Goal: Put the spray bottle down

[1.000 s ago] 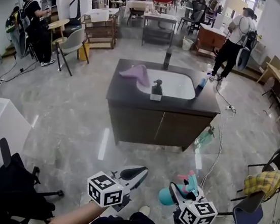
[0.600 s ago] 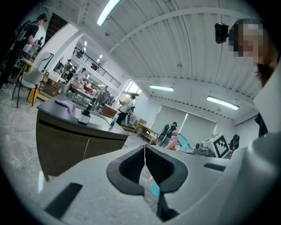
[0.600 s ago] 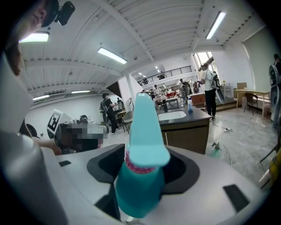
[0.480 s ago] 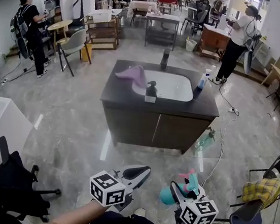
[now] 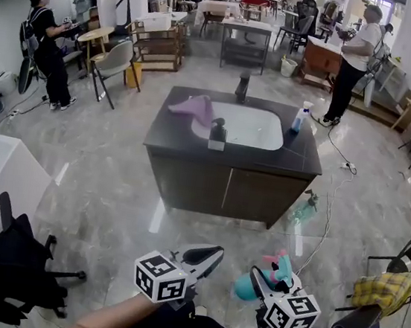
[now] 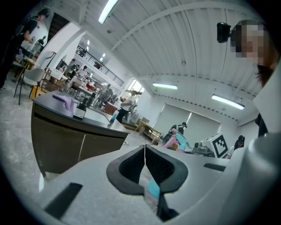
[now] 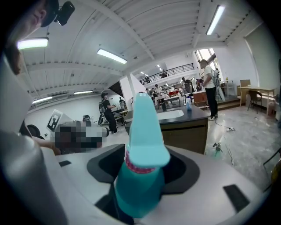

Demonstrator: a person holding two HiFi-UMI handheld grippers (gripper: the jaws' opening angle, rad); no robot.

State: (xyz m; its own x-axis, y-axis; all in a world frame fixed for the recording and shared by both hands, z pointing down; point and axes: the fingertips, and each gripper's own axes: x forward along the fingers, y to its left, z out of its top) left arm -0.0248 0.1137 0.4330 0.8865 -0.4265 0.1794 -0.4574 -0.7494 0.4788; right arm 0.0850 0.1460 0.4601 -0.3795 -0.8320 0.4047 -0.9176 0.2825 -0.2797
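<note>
- We hold the spray bottle (image 5: 264, 276) in the right tongs (image 5: 259, 281), which are clamped round its teal body; its head points out past their tips
- It hangs low in front of us over the floor (image 5: 98, 183), well apart from the dark surface (image 5: 166, 128) ahead
- The left tongs (image 5: 205, 255) are closed on nothing; in the left gripper view their black pads meet along one thin line
- We judge the step in hand to be carrying the bottle to a place to set it down
- The surface looks the likely spot, and its front right part seems barer than the left, where a purple cloth (image 5: 194, 108) lies
- A dark pump bottle (image 5: 217, 132) stands by the front left corner of the basin (image 5: 248, 125)
- To do this well we would bring the bottle upright and lower it until its base sits flat, and only then part the tongs
- Releasing it while tilted could let it topple, since the head sits high on the body
- The bottle is smooth teal plastic with a rounded body, a wedge-shaped head, a pink trigger and a thin red-and-white band at the neck
- It probably slides easily against the pads, so a steady squeeze seems wise
- The surface is a dark top with a white, round-cornered basin, and the floor is glossy grey stone-look tile
</note>
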